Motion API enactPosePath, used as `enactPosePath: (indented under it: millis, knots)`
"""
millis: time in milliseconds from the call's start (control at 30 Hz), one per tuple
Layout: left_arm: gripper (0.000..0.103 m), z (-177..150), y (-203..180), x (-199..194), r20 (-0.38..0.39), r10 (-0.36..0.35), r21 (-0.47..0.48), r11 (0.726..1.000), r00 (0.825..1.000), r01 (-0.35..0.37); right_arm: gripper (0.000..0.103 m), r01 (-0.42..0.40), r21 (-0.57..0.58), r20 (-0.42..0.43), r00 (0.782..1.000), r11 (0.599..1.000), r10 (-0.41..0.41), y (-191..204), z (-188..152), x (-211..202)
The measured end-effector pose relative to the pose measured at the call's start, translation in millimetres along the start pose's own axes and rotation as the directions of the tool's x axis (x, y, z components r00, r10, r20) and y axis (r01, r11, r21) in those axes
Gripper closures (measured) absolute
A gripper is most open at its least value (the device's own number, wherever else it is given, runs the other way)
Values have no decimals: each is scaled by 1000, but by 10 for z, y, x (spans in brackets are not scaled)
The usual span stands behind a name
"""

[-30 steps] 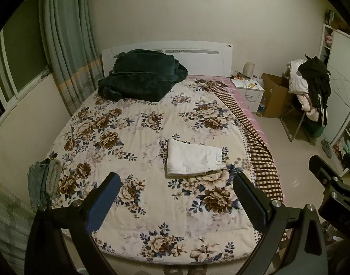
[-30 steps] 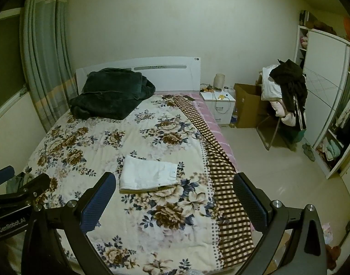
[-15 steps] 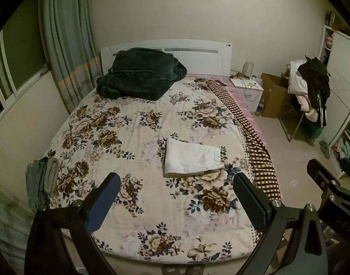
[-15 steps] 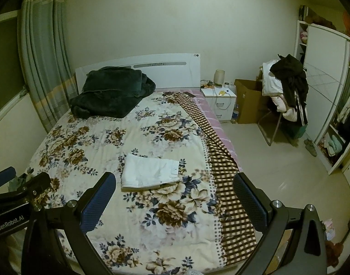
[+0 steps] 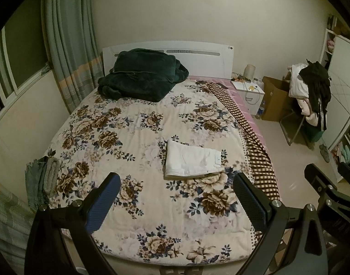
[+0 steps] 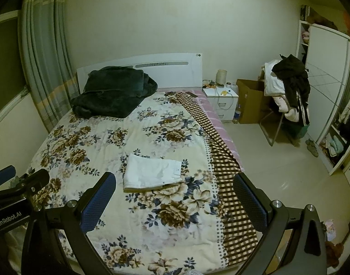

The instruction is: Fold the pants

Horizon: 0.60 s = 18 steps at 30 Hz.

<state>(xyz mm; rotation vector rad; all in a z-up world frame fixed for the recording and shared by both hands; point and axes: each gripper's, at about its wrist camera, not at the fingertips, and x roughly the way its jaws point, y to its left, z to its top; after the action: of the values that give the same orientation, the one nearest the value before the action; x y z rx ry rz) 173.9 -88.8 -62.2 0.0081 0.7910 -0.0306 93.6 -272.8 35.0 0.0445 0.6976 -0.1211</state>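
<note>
White pants [image 5: 191,161] lie folded into a flat rectangle on the floral bedspread [image 5: 133,137], right of the bed's middle; they also show in the right wrist view [image 6: 152,174]. My left gripper [image 5: 176,200] is open and empty, held above the foot of the bed, well short of the pants. My right gripper [image 6: 175,201] is open and empty, also back from the pants above the bed's foot. The left gripper's body shows at the left edge of the right wrist view [image 6: 16,188].
A dark green blanket [image 5: 140,78] is piled at the headboard. Grey-green clothes [image 5: 40,181] lie on the bed's left edge. A checked cloth [image 5: 255,142] hangs along the right side. A nightstand [image 5: 248,94], cardboard box [image 5: 275,98], clothes-laden chair [image 5: 310,96] and wardrobe [image 6: 328,91] stand right.
Both grippers have drawn back and up from the bed, so the bed and pants appear smaller and farther. The pants have not moved. Both grippers stay open.
</note>
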Motion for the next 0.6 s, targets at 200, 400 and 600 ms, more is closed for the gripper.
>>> enactPosePath:
  millis: [200,400,600]
  knots:
    - [3,11,18,0,-3,6,-12,1000,1000,-6,0,-7,-1,-13,1000,1000,7,42,11,65]
    - [3,28,-9,7,-8,8,-11,1000,1000,-8,0,-11,0,-16,1000,1000,11,39,5,74]
    - [3,-23,12,-26,-10,15,-24,1000,1000,-15,0,-14,-3,-27,1000,1000,13,49,-11,90]
